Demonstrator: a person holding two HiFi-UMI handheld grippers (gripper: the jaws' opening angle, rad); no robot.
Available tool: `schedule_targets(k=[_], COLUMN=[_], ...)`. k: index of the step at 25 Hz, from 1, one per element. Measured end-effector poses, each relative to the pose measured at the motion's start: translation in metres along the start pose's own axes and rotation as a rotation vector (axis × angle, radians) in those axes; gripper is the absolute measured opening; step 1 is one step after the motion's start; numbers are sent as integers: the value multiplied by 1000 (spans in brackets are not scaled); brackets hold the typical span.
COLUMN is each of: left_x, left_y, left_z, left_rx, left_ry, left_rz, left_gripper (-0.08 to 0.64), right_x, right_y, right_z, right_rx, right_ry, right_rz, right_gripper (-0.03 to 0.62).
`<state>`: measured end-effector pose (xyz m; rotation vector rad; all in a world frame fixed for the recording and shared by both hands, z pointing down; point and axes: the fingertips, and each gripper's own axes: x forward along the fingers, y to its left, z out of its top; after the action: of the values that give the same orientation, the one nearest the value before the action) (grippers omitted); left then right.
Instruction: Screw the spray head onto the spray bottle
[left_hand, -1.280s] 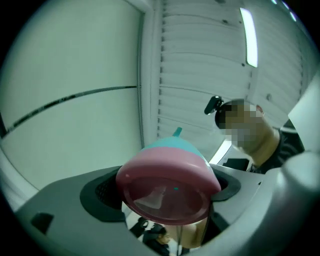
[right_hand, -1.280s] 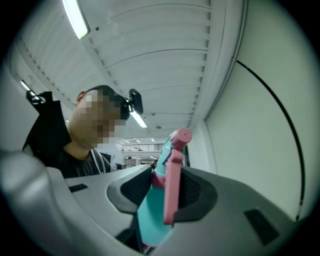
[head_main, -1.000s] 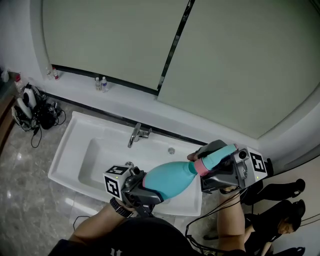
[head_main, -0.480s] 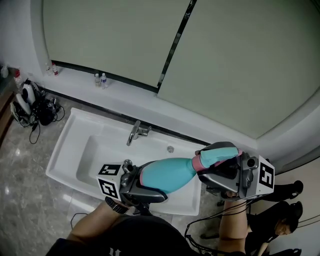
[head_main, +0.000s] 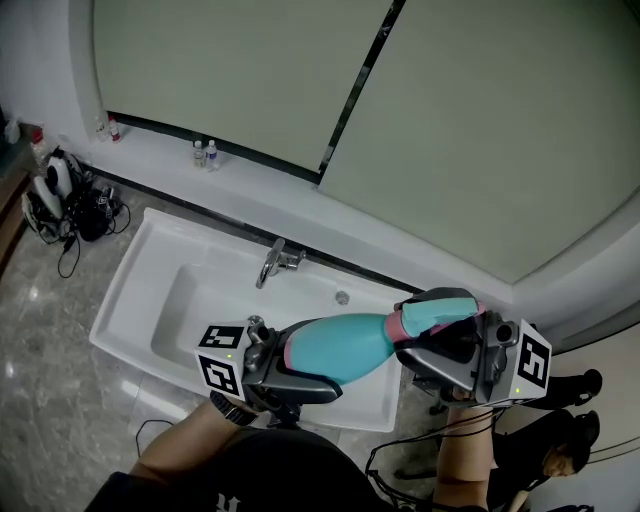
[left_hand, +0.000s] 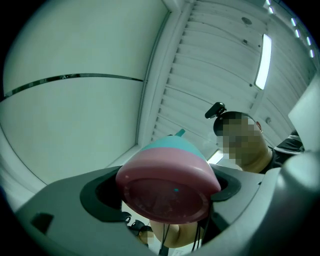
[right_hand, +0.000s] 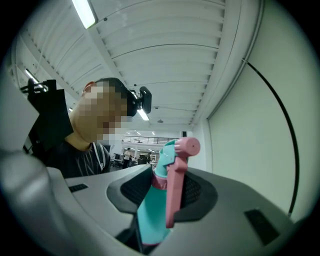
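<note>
Right gripper (head_main: 430, 338) is clamped part-open on the teal-and-pink plastic spray head (head_main: 440, 312). Left gripper (head_main: 288, 365) grips the pink base of the teal plastic spray bottle (head_main: 345, 345), held level above the white sink (head_main: 160, 300). Threading judged in hand. Next move: rotate the head, axes aligned.

spray bottle (head_main: 335, 345): teal, pink base, horizontal in the air | spray head (head_main: 440, 308): teal, pink trigger, at its neck

Head view: bright, even, soft light with no hard shadows; straight wall lines bow toward the edges. Both gripper views: strong fisheye, black corners. Ceiling light strip (left_hand: 263, 60) blown out upper right; second strip (right_hand: 84, 12) glares upper left. Spray bottle (left_hand: 167, 185) base near the lens, soft; spray head (right_hand: 172, 190) sharper.
</note>
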<state>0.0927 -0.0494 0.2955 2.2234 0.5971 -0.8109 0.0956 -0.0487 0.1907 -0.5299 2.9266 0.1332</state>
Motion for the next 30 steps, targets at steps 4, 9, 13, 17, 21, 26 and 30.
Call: schedule_targets(k=[4,9,13,17,21,26,30], left_x=[-1,-6,-11,-29,-29,-24,-22], left_y=[7,9,16,38,43,39,30], left_z=[12,18,24,35,34,33,38], left_rx=[151,541,924,963,807,659,563], left_ry=[2,15,54,59,8,-52,-120], left_rz=[112,348,578,683,611,511,439], left_gripper=[471,470,470,470,470,470,470], right_x=[-2,-7,-18,-14,-12,-5,-1], right_y=[-16,-24,-41,-72,-75,-67,-56], right_z=[-5,-12,-27,-45,-47,-36,-28], right_rx=[33,140,228,312,322,259,242], right_ry=[86,92,114,102,120,119,128], right_rz=[-118,-303,-489,-677,-739,-752,-726], right_gripper=[132,130,132,132,132,133,155])
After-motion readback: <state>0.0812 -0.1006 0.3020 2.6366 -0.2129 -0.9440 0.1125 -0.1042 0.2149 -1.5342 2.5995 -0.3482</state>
